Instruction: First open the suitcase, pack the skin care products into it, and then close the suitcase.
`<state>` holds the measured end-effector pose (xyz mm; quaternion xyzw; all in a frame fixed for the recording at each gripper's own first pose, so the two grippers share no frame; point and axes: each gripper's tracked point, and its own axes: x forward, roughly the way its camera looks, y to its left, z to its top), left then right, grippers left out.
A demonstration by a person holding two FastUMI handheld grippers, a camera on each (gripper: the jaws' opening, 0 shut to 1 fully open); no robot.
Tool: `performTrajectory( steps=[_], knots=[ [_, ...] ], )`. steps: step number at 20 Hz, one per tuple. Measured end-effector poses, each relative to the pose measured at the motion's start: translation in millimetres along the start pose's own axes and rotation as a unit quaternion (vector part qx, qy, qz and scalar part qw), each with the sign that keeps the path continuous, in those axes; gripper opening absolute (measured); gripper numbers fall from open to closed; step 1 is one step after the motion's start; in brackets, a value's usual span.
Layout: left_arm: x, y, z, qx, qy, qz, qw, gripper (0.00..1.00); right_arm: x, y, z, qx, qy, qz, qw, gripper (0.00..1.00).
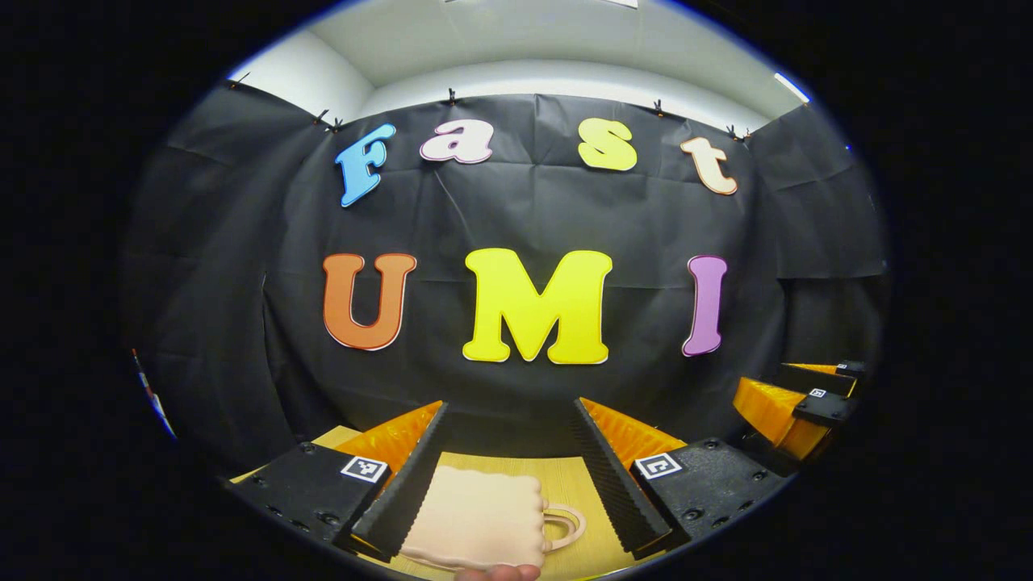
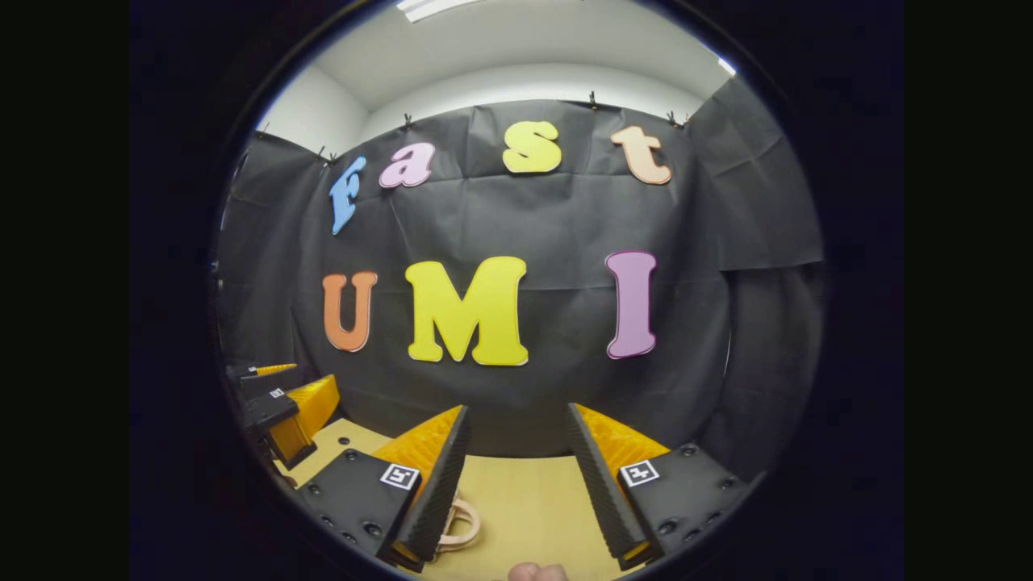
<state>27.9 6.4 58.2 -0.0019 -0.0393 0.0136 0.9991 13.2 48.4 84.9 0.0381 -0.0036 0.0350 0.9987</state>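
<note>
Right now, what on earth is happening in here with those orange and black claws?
A person is holding two orange-and-black claws over a pale wooden table, one in each hand. Both the left claw and the right claw are open and hold nothing. A small, closed, beige ribbed suitcase with a loop handle lies on the table, seen between the left claw's fingers and low in the view. The job, packing skin care products into the case, looks not yet begun.

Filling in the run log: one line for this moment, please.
suitcase: closed, on table | left hand-held gripper: open, above it | right hand-held gripper: open, empty
</note>
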Motion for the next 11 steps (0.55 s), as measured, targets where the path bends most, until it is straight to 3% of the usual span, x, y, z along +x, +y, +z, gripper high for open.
performTrajectory(
  steps=[11],
  knots=[
    [0.2,3.1,-5.1,0.008,0.004,-0.005,1.0,0.95,1.6,2.3,-1.6,-0.005,0.001,-0.009,1.0,0.72]
  ],
)
